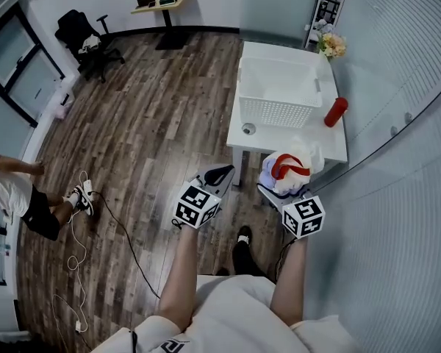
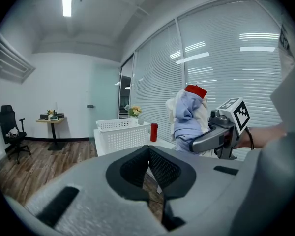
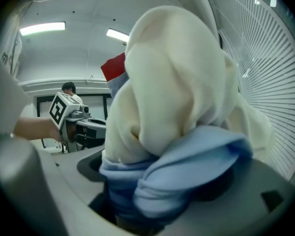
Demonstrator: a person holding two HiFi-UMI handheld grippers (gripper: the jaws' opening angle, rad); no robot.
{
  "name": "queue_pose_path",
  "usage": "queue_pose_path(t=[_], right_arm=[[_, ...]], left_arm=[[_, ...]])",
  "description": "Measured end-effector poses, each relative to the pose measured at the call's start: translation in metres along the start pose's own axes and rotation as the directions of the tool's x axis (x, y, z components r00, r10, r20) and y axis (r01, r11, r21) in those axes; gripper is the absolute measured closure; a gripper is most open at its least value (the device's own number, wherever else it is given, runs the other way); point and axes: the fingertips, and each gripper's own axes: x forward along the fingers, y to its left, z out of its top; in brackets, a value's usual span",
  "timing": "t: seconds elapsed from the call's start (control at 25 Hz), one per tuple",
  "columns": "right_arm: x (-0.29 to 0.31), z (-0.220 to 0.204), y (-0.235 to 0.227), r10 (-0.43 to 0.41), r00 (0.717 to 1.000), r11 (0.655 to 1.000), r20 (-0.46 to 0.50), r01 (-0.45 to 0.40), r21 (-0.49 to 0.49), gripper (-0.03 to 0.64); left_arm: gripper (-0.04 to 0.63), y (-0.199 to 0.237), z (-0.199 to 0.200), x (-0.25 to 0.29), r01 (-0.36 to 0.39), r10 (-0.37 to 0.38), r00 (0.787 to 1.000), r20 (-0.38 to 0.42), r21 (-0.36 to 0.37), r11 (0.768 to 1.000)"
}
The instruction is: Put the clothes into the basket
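Note:
A bundle of clothes [image 1: 288, 169], cream, light blue and red, hangs over the near end of the white table [image 1: 331, 149], with my right gripper [image 1: 276, 188] shut on it. In the right gripper view the bundle of clothes [image 3: 177, 107] fills the frame and hides the jaws. The white basket [image 1: 279, 90] stands further back on the table with nothing showing inside it. My left gripper [image 1: 220, 173] is just left of the bundle, over the floor, shut and empty. Its pads [image 2: 157, 163] meet, with the clothes [image 2: 189, 117] and basket [image 2: 120, 133] beyond them.
A red bottle [image 1: 336, 112] stands right of the basket, flowers [image 1: 331, 44] behind it, and a small round object [image 1: 248, 129] lies at the table's left edge. Blinds run along the right. On the wooden floor are cables [image 1: 77, 248], an office chair [image 1: 84, 39], a desk [image 1: 162, 2] and a person [image 1: 15, 190].

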Motion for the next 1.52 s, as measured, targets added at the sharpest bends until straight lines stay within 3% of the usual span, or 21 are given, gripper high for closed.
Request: queue_pose_path(t=[0.56, 1.08, 1.52], right_arm=[[0.038, 0.027, -0.122, 0.006, 1.0, 1.0, 0.015, -0.006, 0.005, 0.146], [0.078, 0.048, -0.151, 0.011, 1.0, 0.999, 0.021, -0.011, -0.035, 0.146], [0.141, 0.129, -0.215, -0.053, 0.995, 0.995, 0.086, 0.06, -0.077, 0.146]], left_arm=[[0.583, 0.04, 0.039, 0.11, -0.023, 0.024, 1.0, -0.017, 0.029, 0.999], [0.583, 0.087, 0.048, 0.143, -0.02, 0.02, 1.0, 0.0, 0.037, 0.999], [0.583, 0.166, 0.12, 0.214, 0.042, -0.048, 0.997, 0.059, 0.093, 0.995]])
